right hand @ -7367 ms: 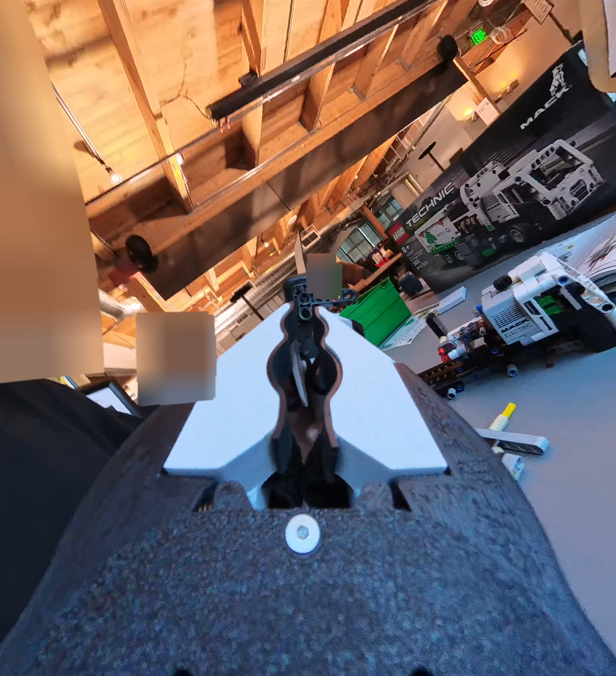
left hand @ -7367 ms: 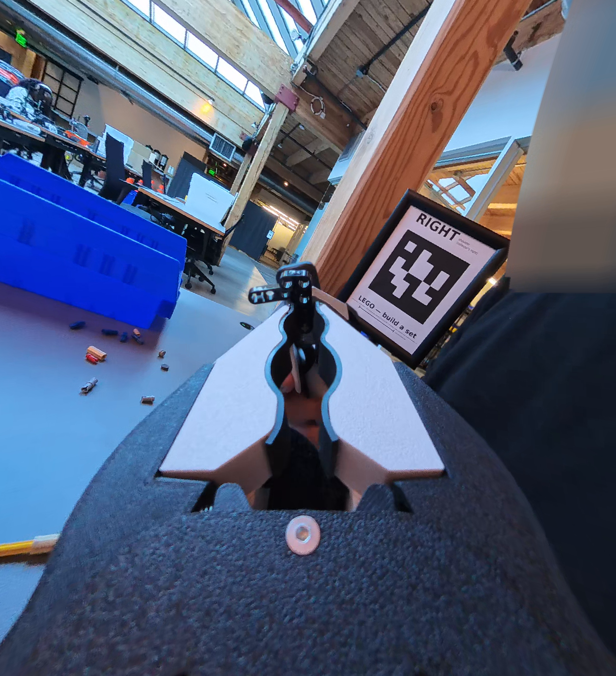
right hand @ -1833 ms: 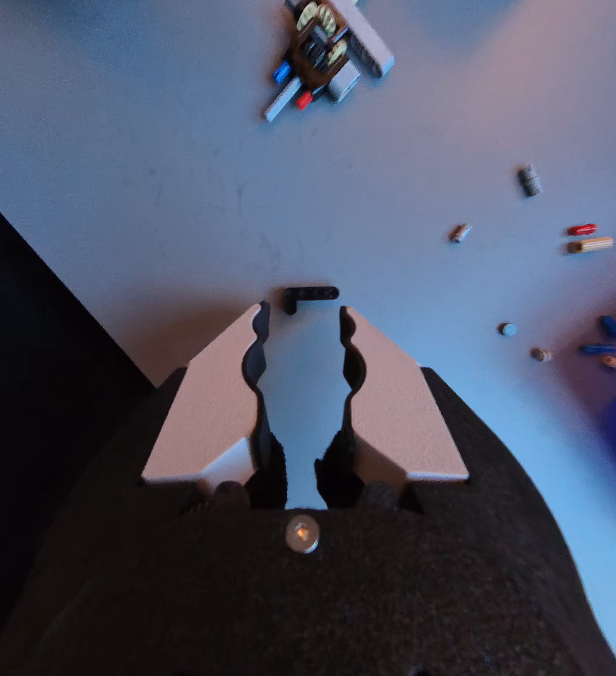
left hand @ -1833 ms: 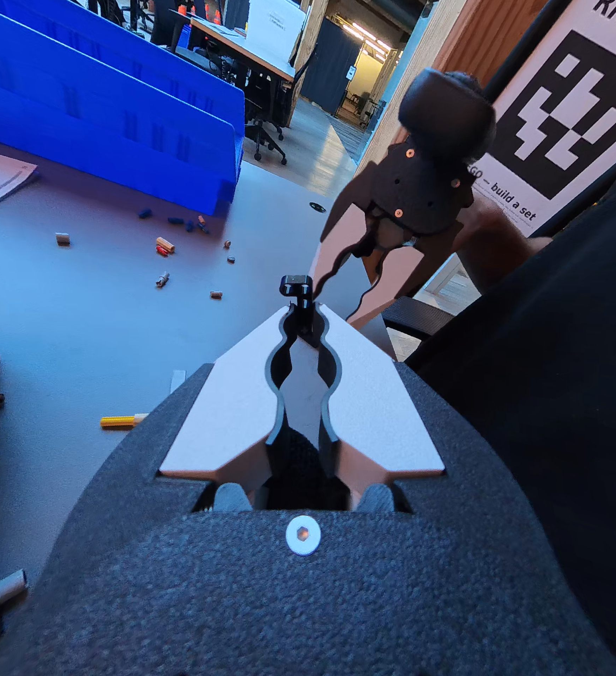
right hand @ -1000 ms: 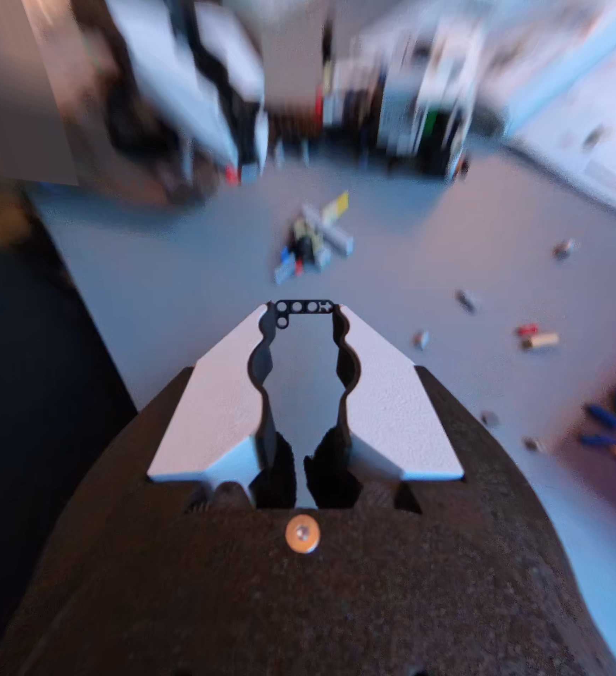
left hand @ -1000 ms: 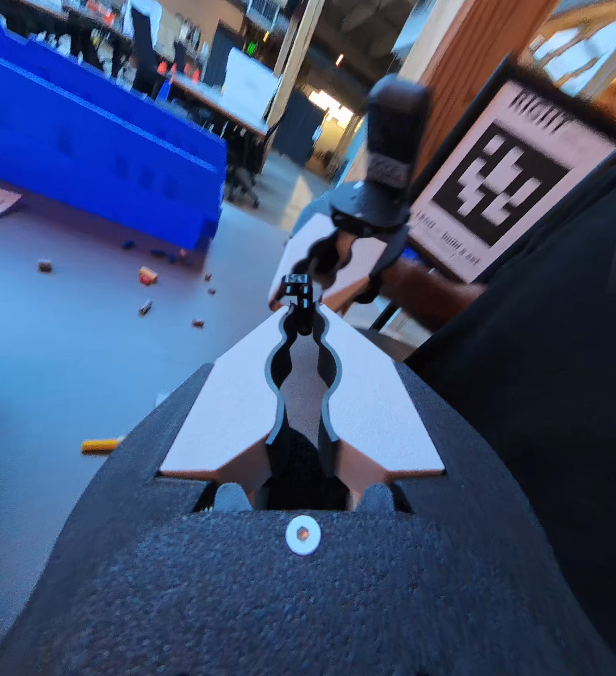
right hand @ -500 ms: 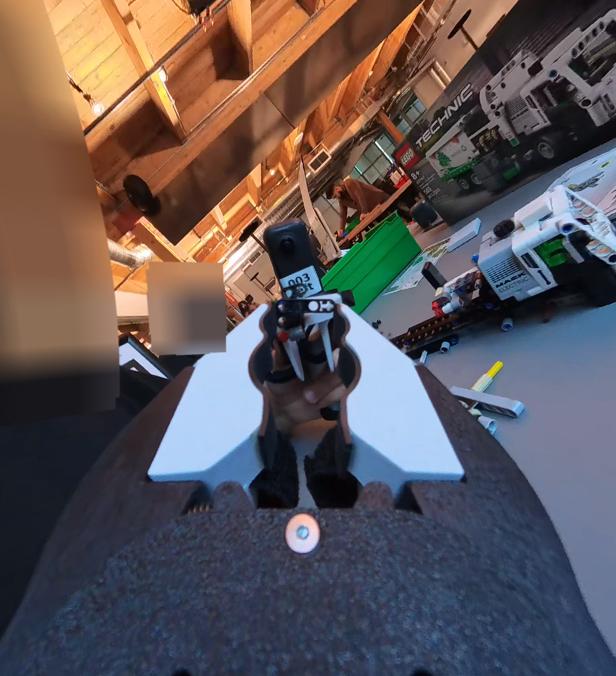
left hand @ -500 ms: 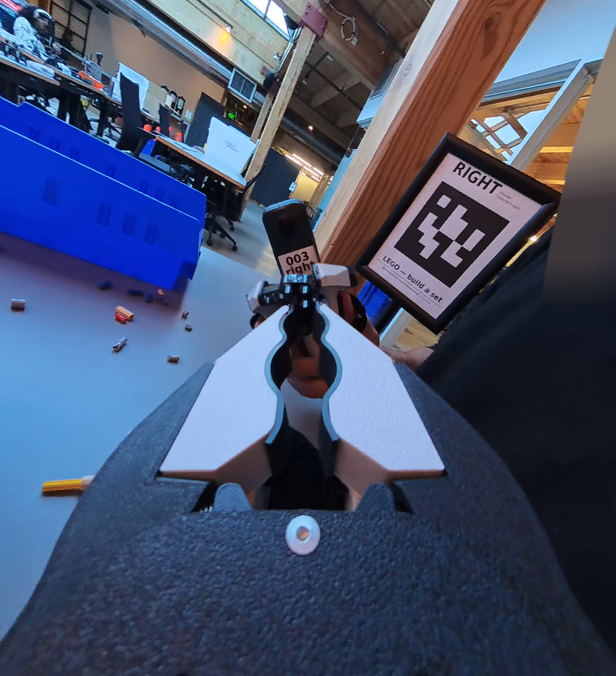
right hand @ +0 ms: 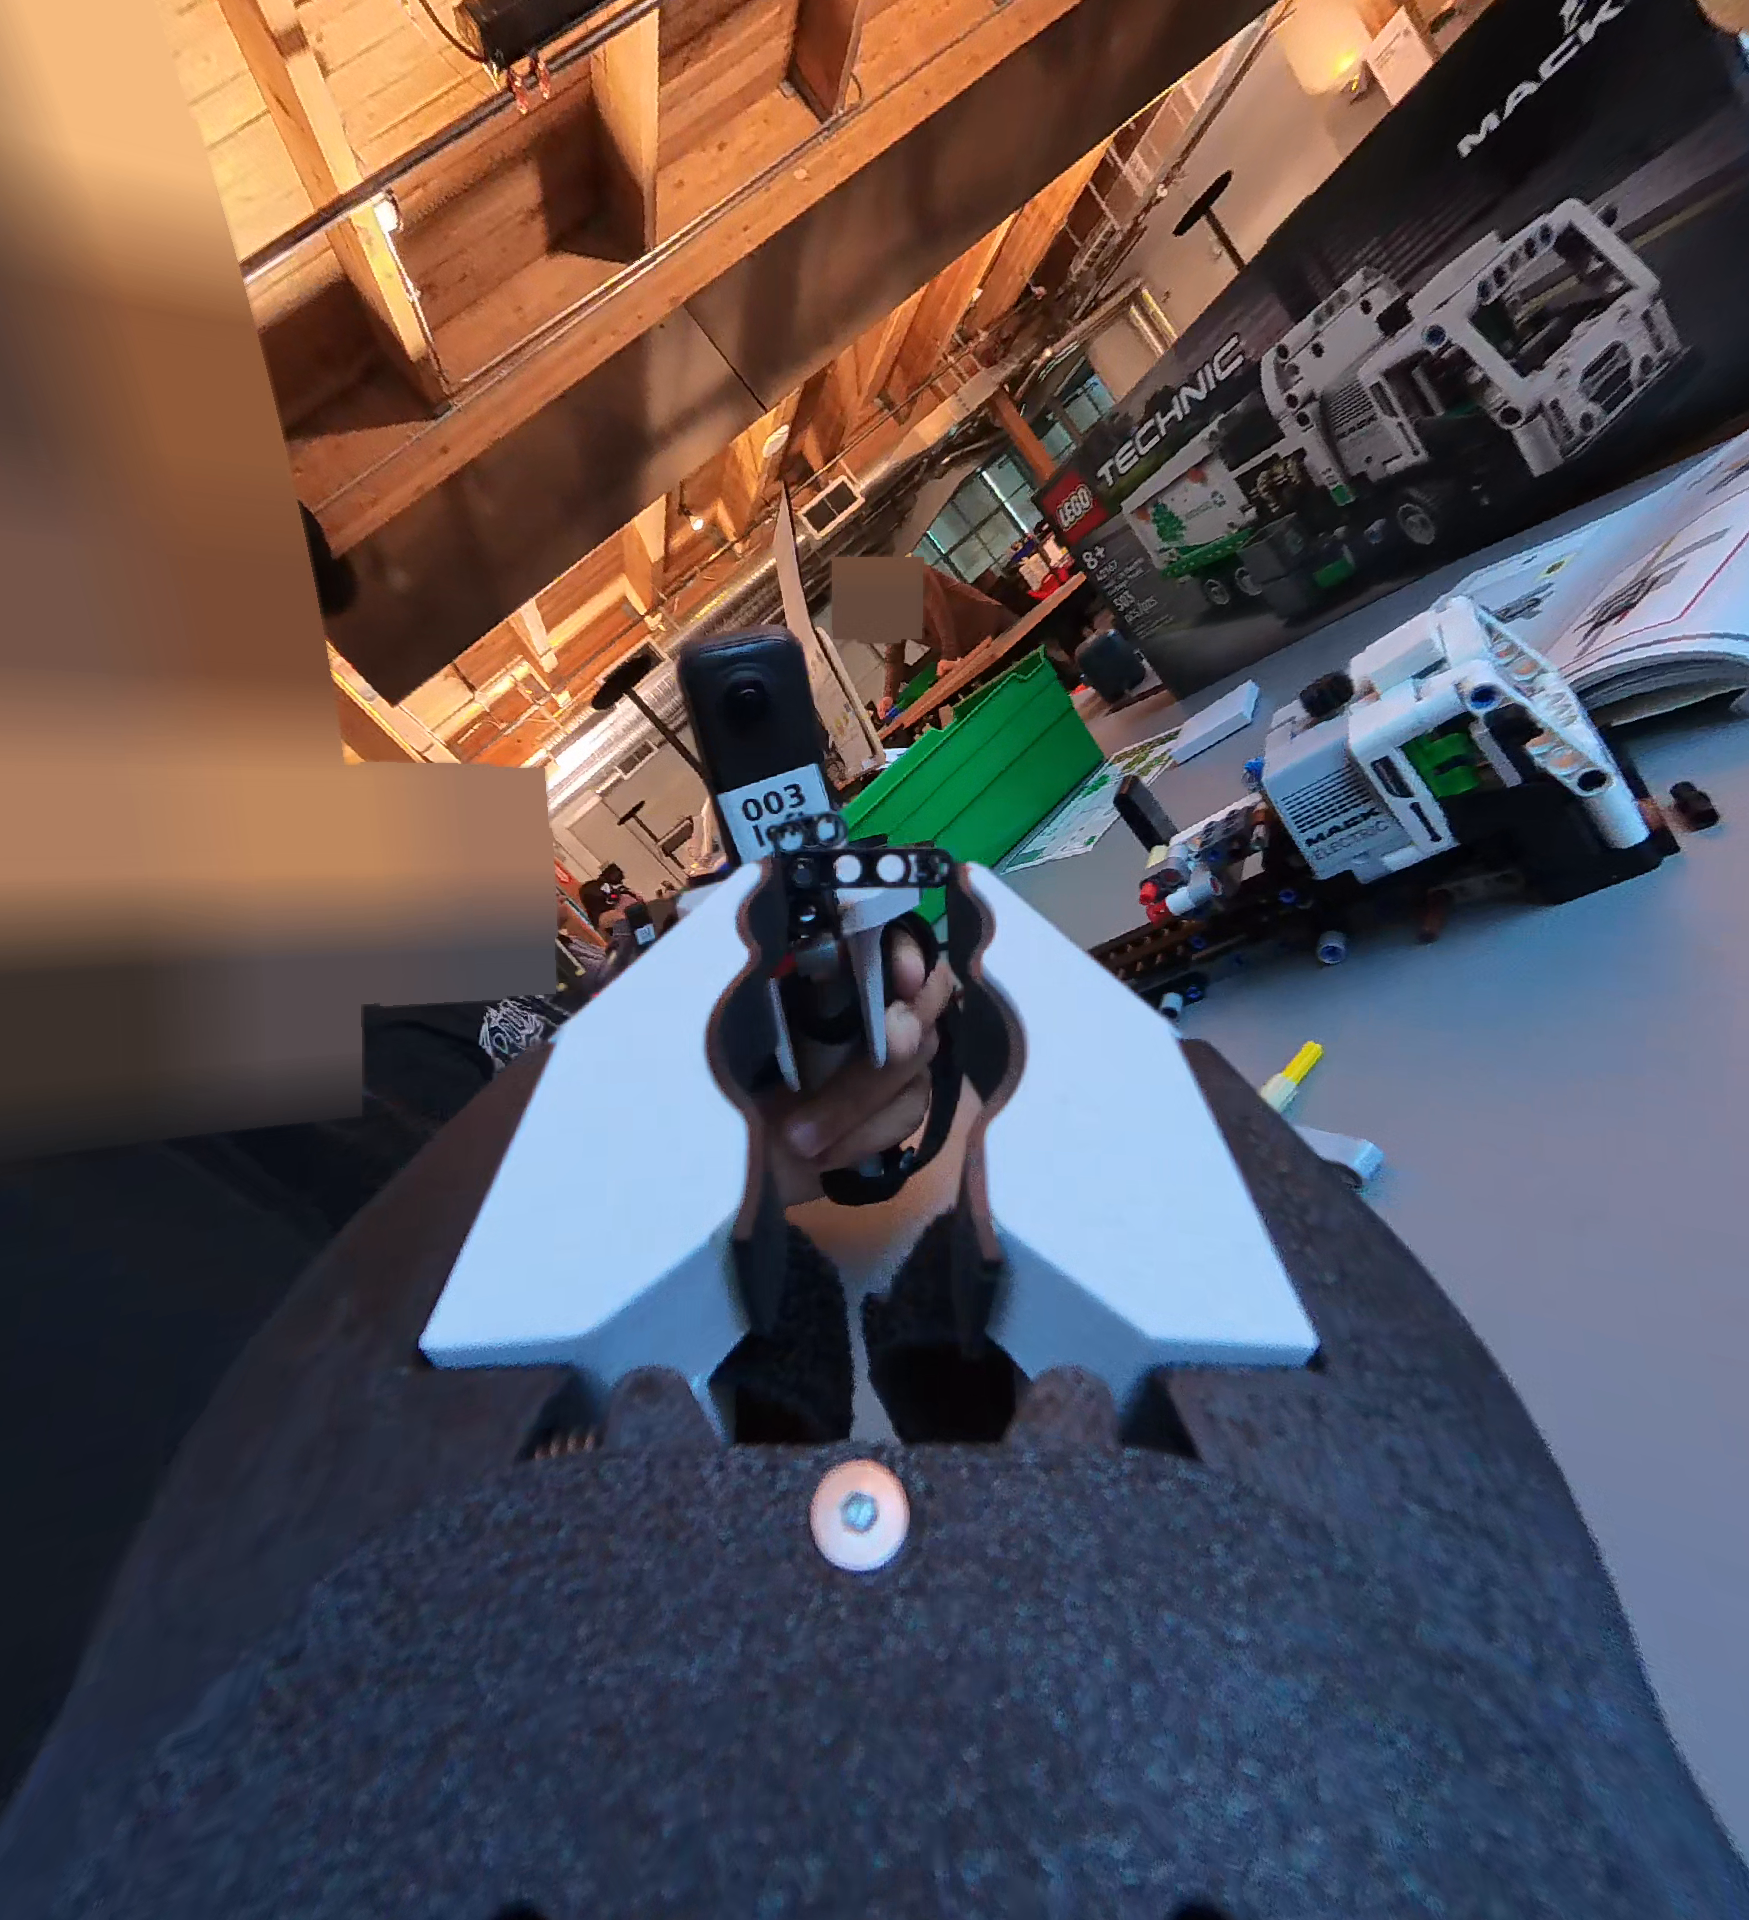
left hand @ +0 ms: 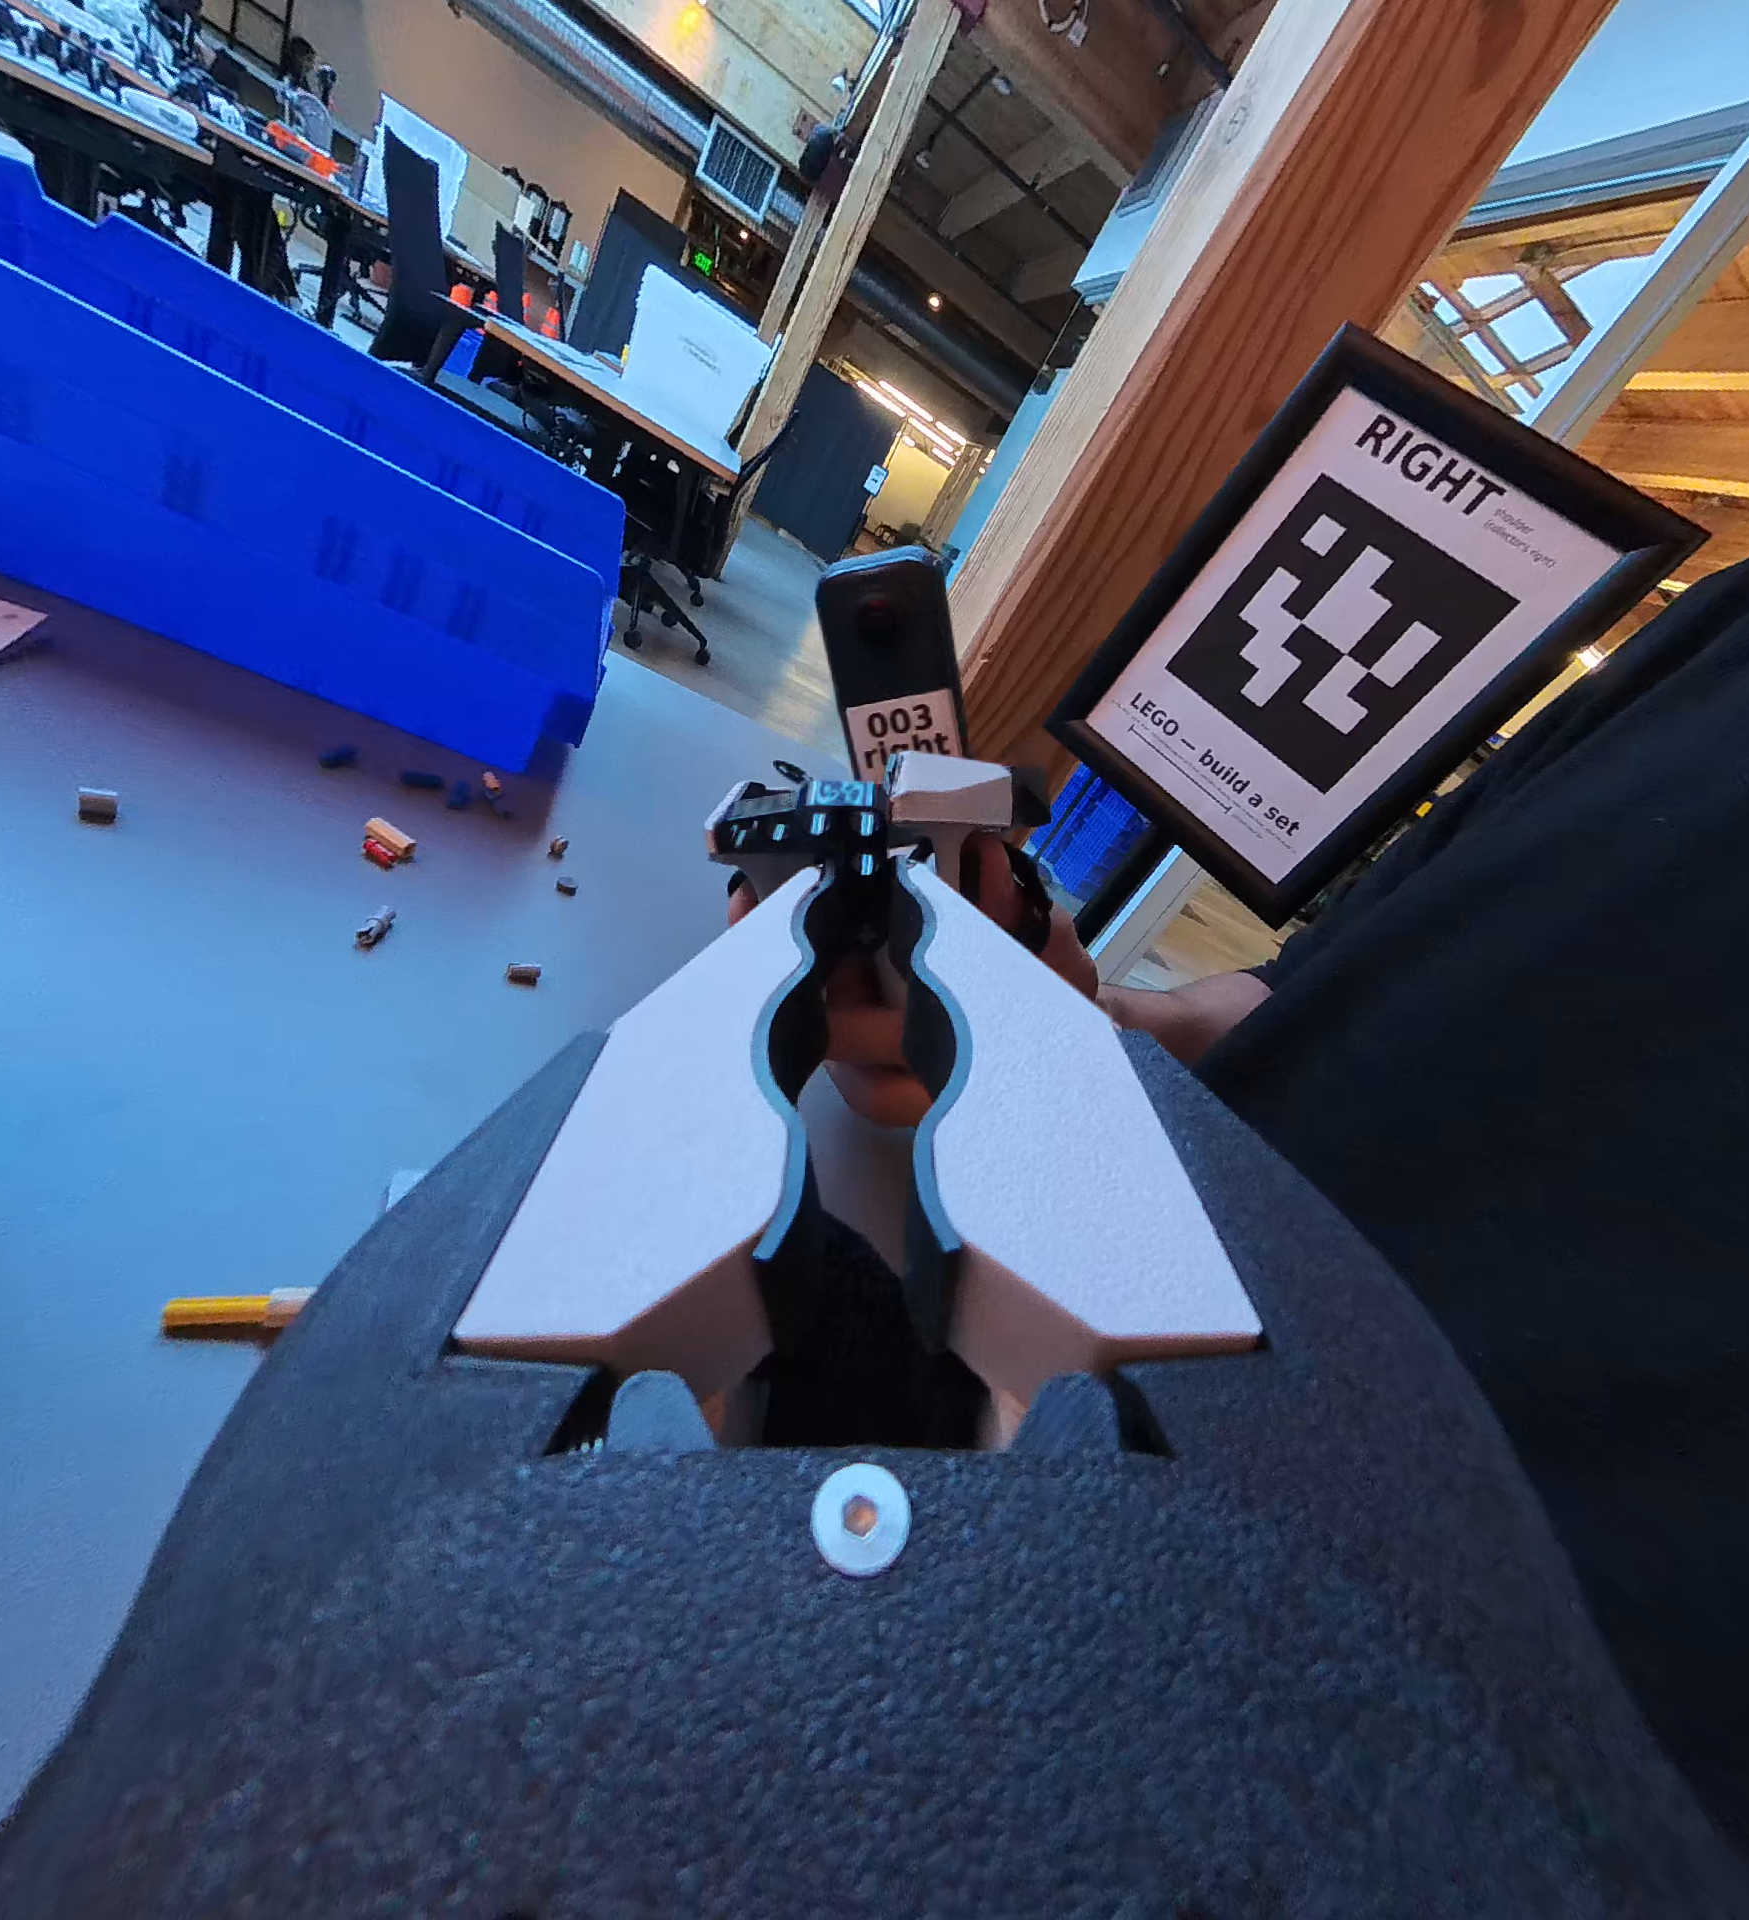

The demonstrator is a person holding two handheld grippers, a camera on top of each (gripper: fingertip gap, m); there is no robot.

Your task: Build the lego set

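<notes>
Lego parts are what both tools hold, raised above the grey table (left hand: 122, 1091) and brought tip to tip in the air. The right gripper (right hand: 865, 868) is closed across the ends of a thin black beam (right hand: 870, 869) with a row of round holes, lying crosswise between its fingertips. The left gripper (left hand: 862, 862) is nearly closed on a small black piece (left hand: 857, 831) that meets the beam; its exact shape is hard to tell from here.

Both parts look light, stiff and smooth, so they should not bend, but I judge they could twist or slip in a pinch at the very tips. Holding the beam by its ends, as now, leaves the middle holes free for the joint. Pushing the parts together probably needs a straight, firm press, with the holes lined up first.

The half-built white truck (right hand: 1421, 790) stands toward the far edge of the table, beside the open instruction book (right hand: 1722, 613). Loose small pieces (left hand: 387, 840) lie near the blue bin (left hand: 226, 540), and a yellow pin (left hand: 215, 1311) lies closer to the near edge.
</notes>
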